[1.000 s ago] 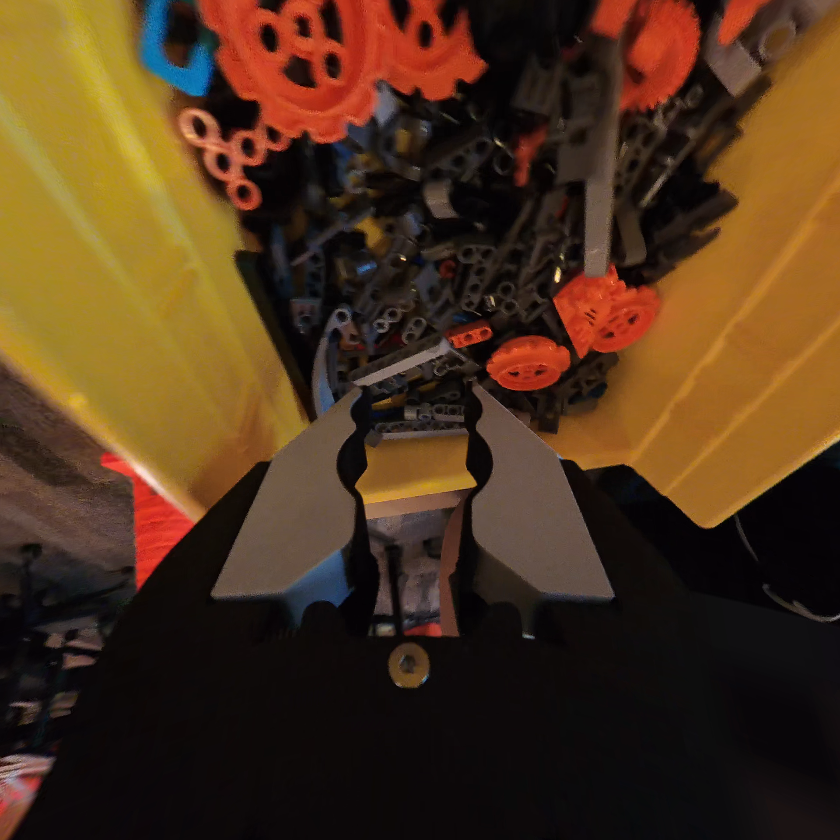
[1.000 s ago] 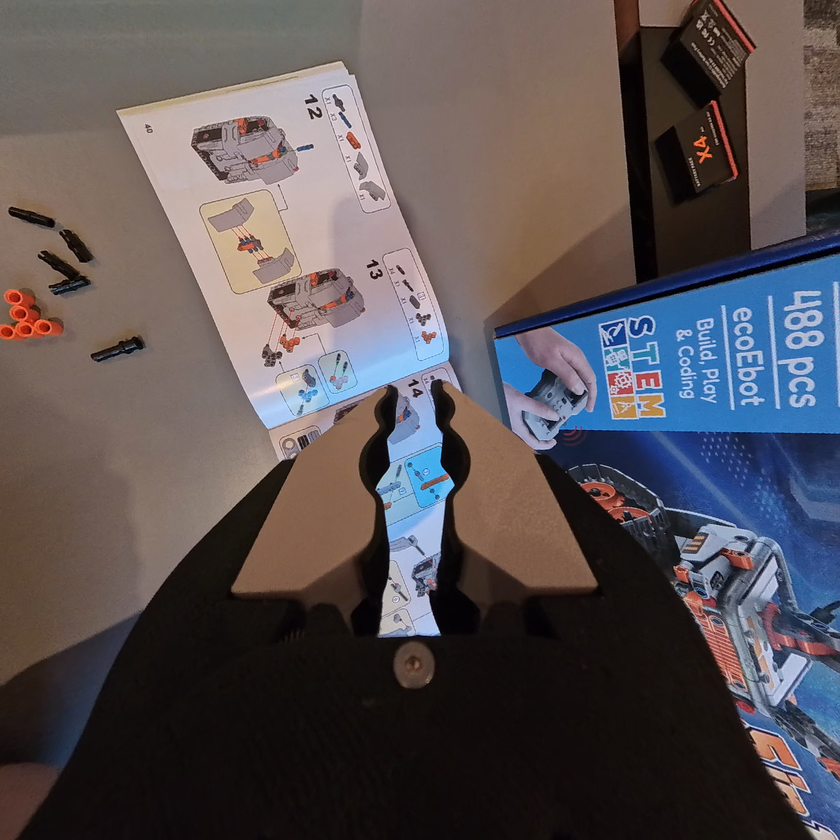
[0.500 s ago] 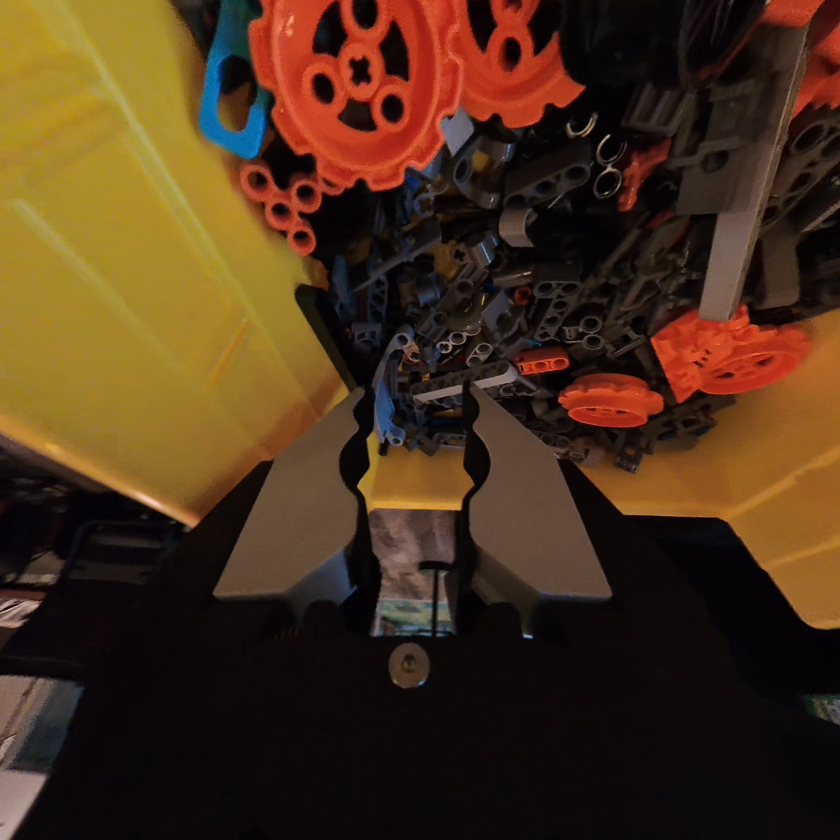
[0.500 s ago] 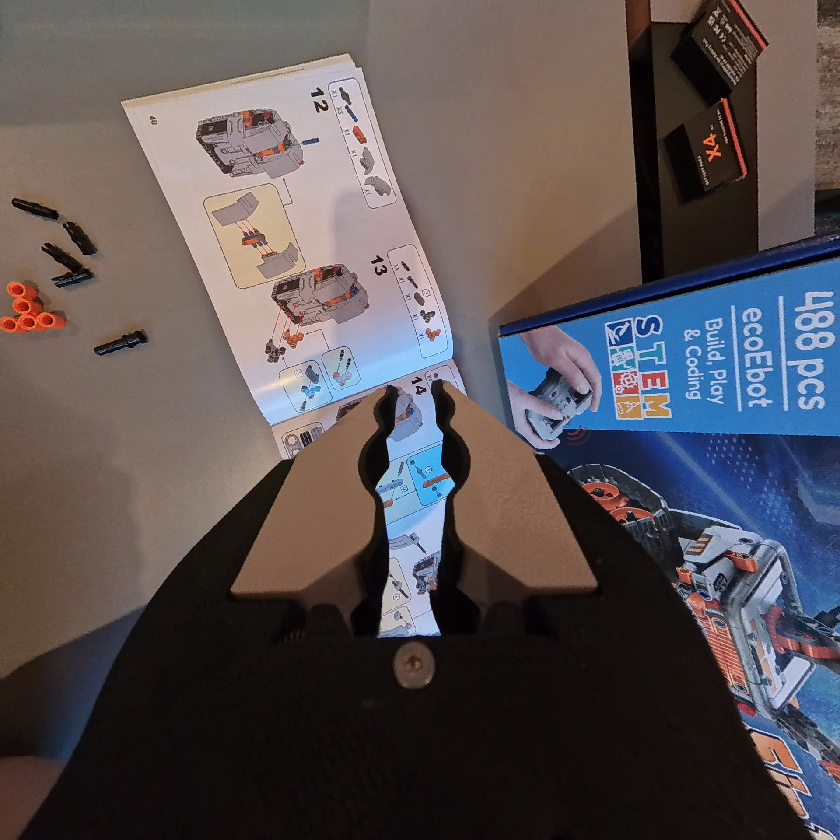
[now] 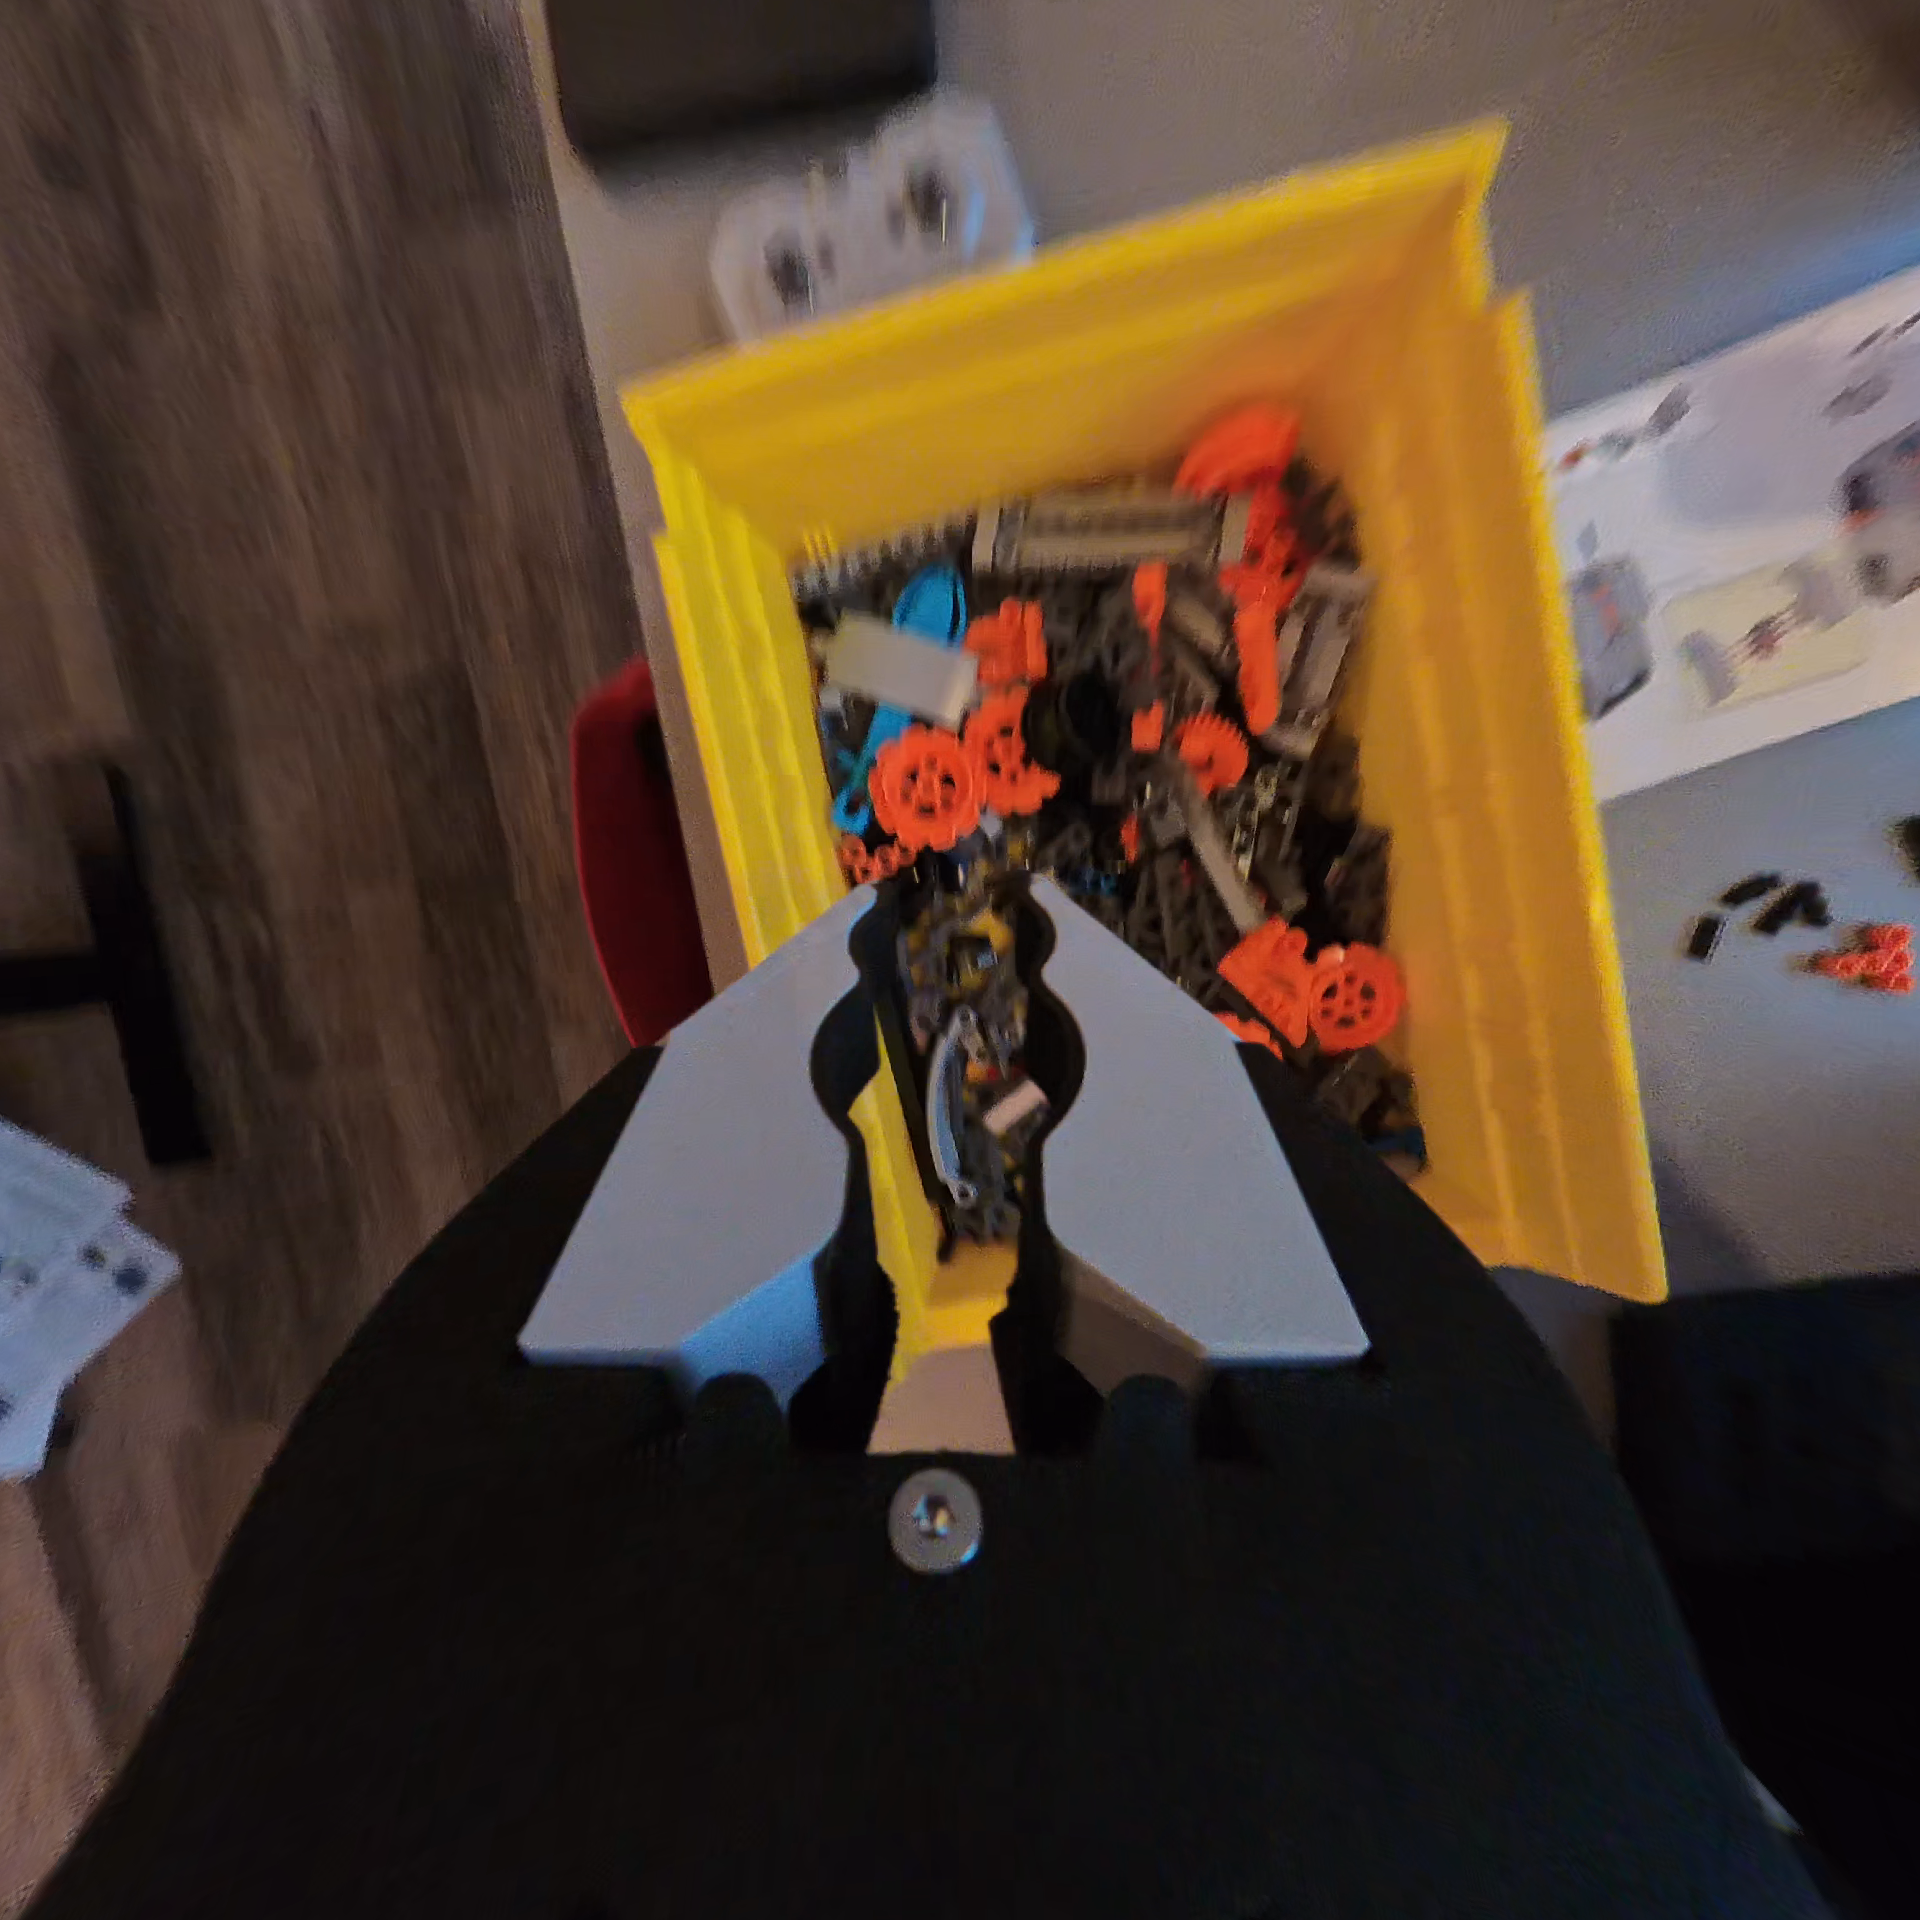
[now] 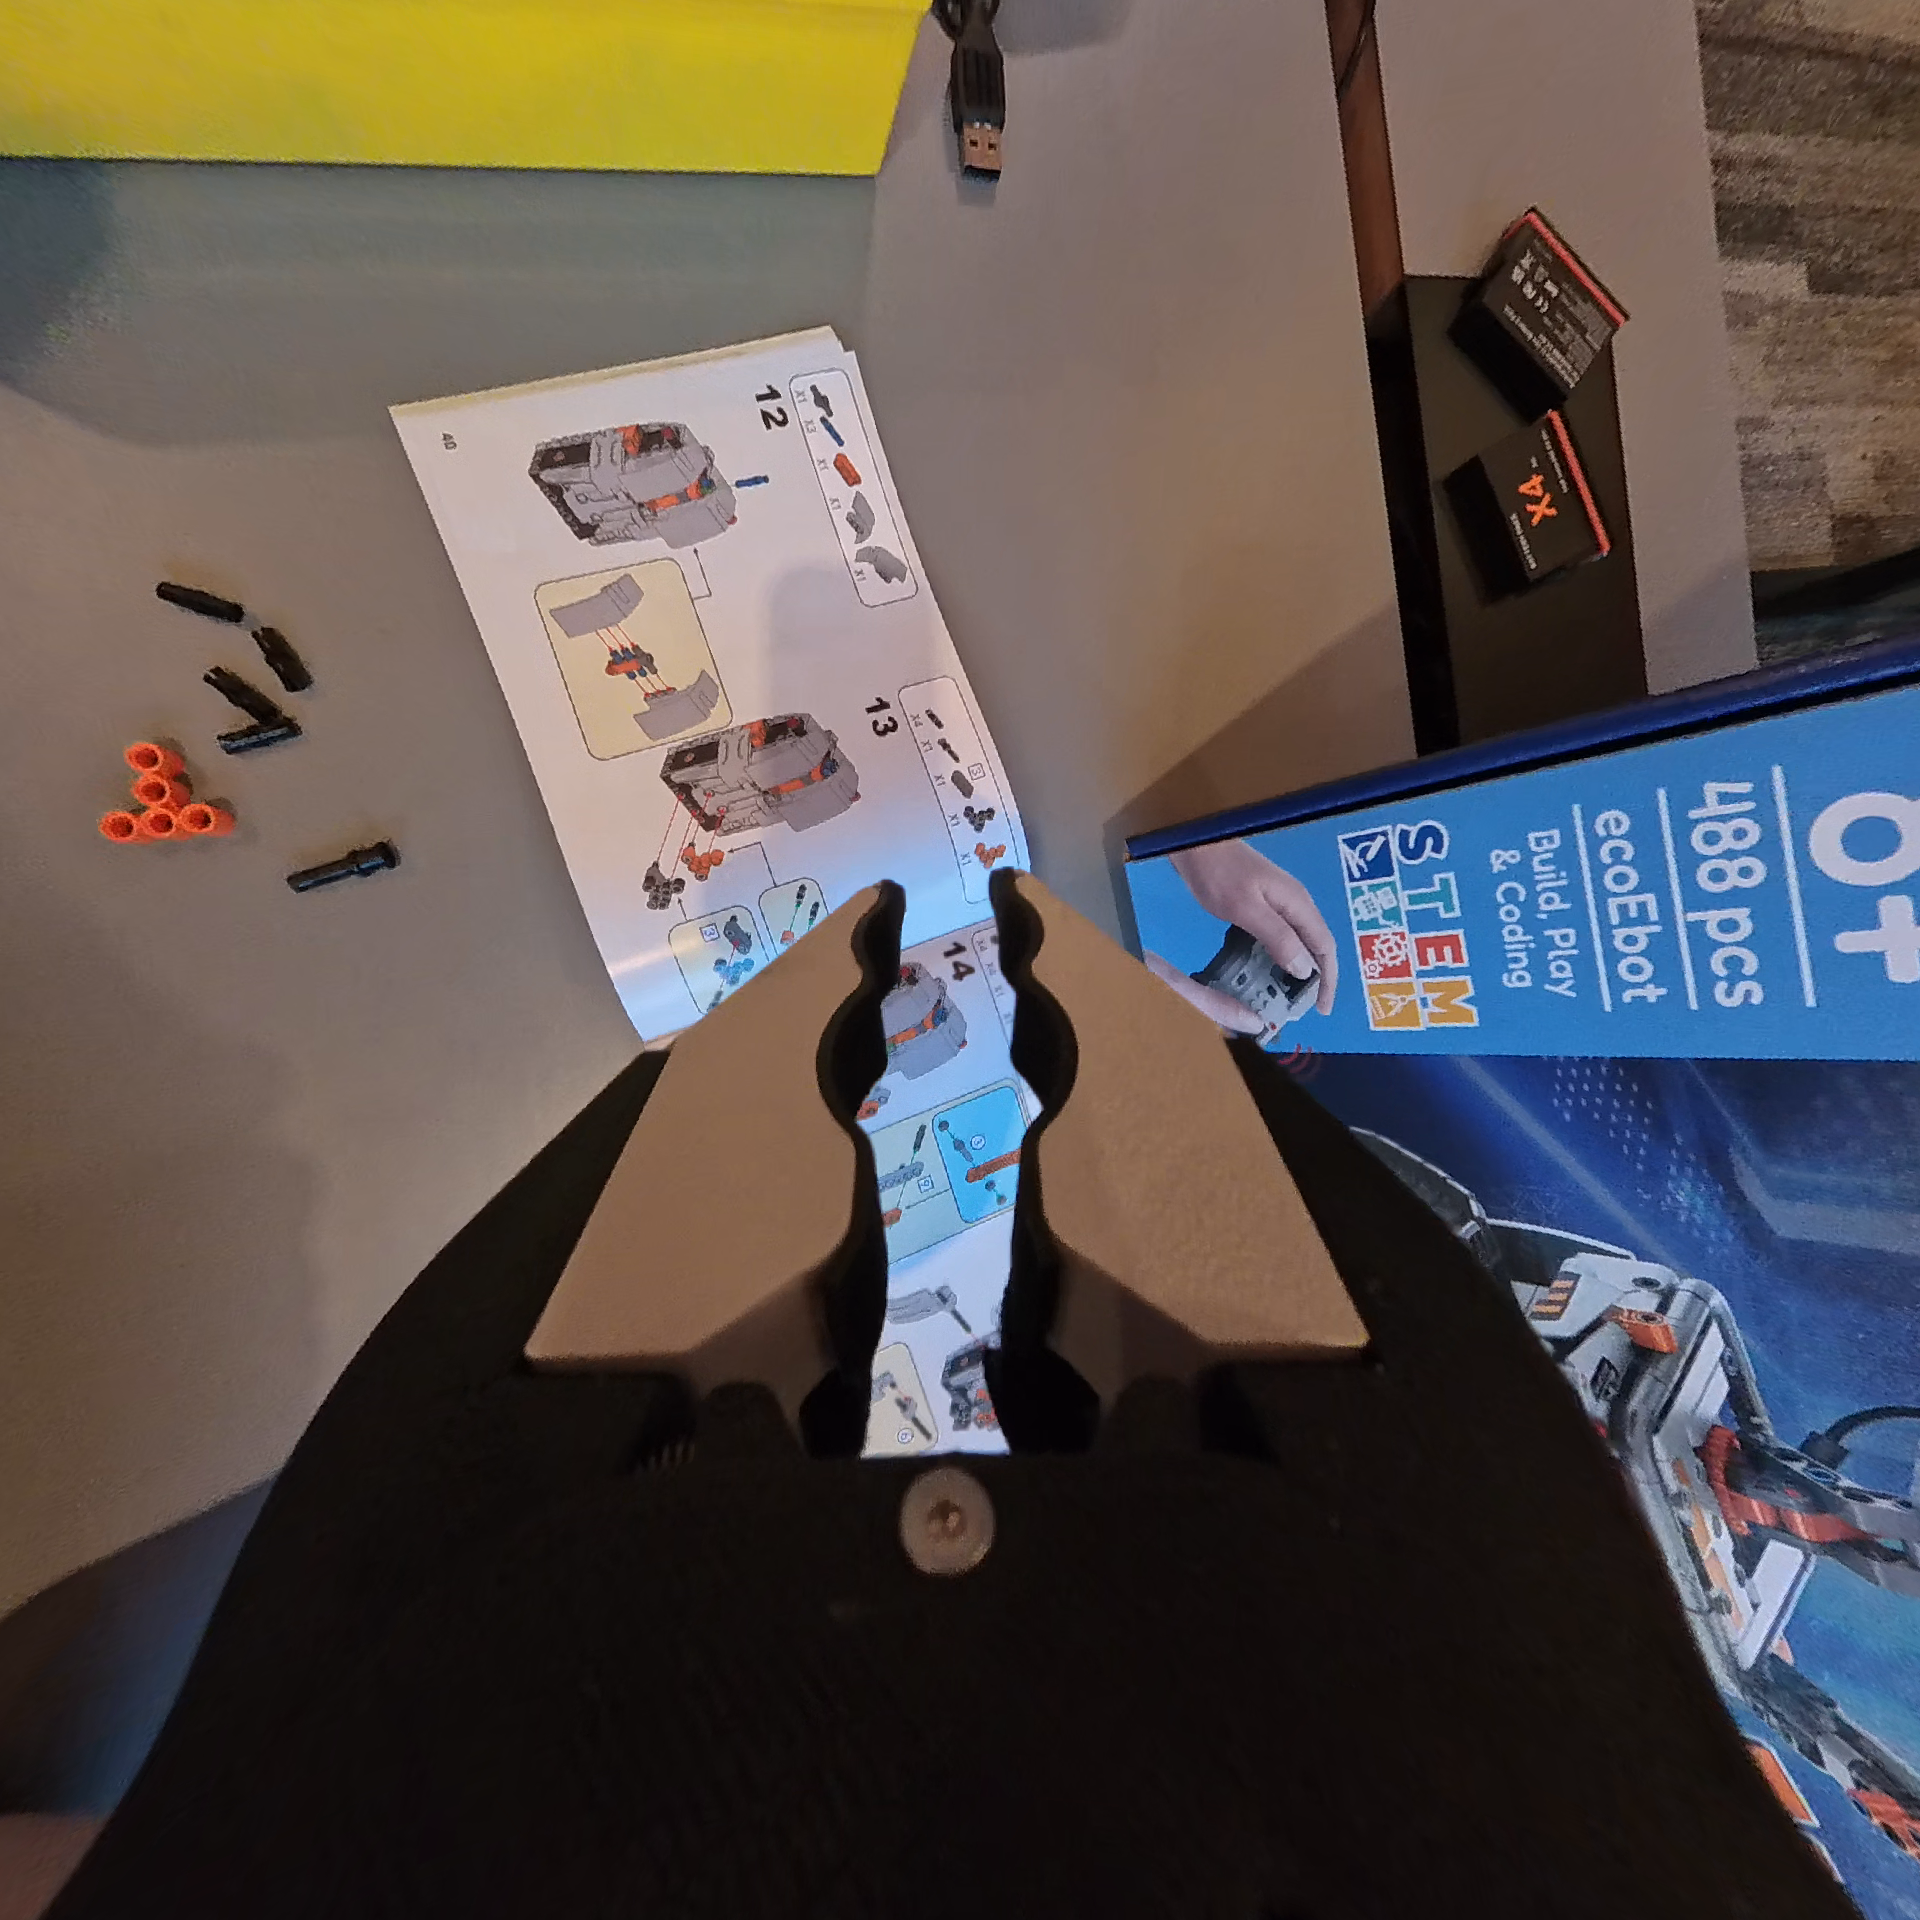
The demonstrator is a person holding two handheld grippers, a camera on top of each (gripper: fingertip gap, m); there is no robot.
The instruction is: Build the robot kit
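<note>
My left gripper (image 5: 956, 888) hangs above the near left corner of a yellow bin (image 5: 1039, 343). Its jaws stand a little apart with nothing between them. The bin holds a heap of black, grey and orange building pieces, among them an orange gear (image 5: 923, 784) and a curved grey piece (image 5: 948, 1101). This view is blurred. My right gripper (image 6: 945, 888) hovers over an open instruction booklet (image 6: 644, 644) on the grey table. Its jaws have a narrow gap and hold nothing. Several black pins (image 6: 343, 864) and an orange connector (image 6: 161, 805) lie left of the booklet.
A blue kit box (image 6: 1558, 935) lies right of the booklet. A black stand (image 6: 1527, 675) with two small black boxes is behind it. The bin's edge (image 6: 416, 83) and a USB plug (image 6: 979, 135) show at the top. Wood floor (image 5: 260, 520) and a red object (image 5: 623, 852) lie left of the bin. Spacing between my two grippers at the tips: around 35 centimetres. To the orange connector (image 6: 161, 805): right tips about 20 centimetres, left tips about 35 centimetres.
My left gripper has pulled up and back out of the bin, so the whole bin shows now, and its jaws stand closer together. My right gripper has risen a little.
</note>
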